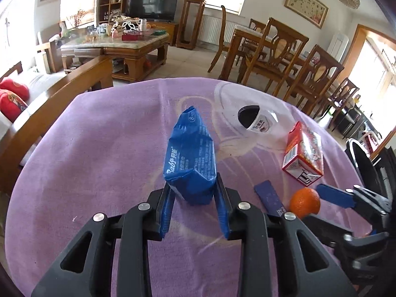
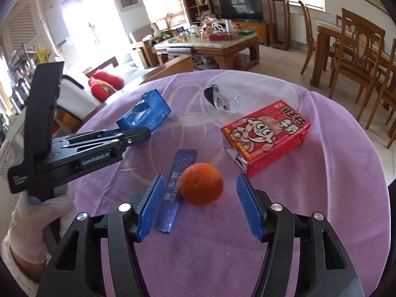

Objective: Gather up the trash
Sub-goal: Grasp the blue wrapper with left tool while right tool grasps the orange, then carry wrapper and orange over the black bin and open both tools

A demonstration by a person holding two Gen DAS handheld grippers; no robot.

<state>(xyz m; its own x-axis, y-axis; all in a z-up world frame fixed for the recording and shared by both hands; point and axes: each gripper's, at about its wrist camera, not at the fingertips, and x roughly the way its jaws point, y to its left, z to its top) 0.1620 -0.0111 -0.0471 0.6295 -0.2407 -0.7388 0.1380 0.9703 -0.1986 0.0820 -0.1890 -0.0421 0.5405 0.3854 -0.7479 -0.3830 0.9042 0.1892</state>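
Both grippers were busy: my left gripper point(image 1: 195, 195) had clamped its pads onto the blue wipes pack point(image 1: 190, 158) at mid-frame on the purple cloth point(image 1: 99, 148). My right gripper point(image 2: 200, 198) stood open around the orange point(image 2: 201, 184), not touching, blue sachet point(image 2: 175, 185) alongside, red carton point(image 2: 267, 133) upper right.

Matt purple cloth point(image 2: 321, 198) covers the table; the blue wipes pack point(image 1: 190, 158) is glossy crinkled plastic (the orange point(image 2: 201, 184) looks dimpled).
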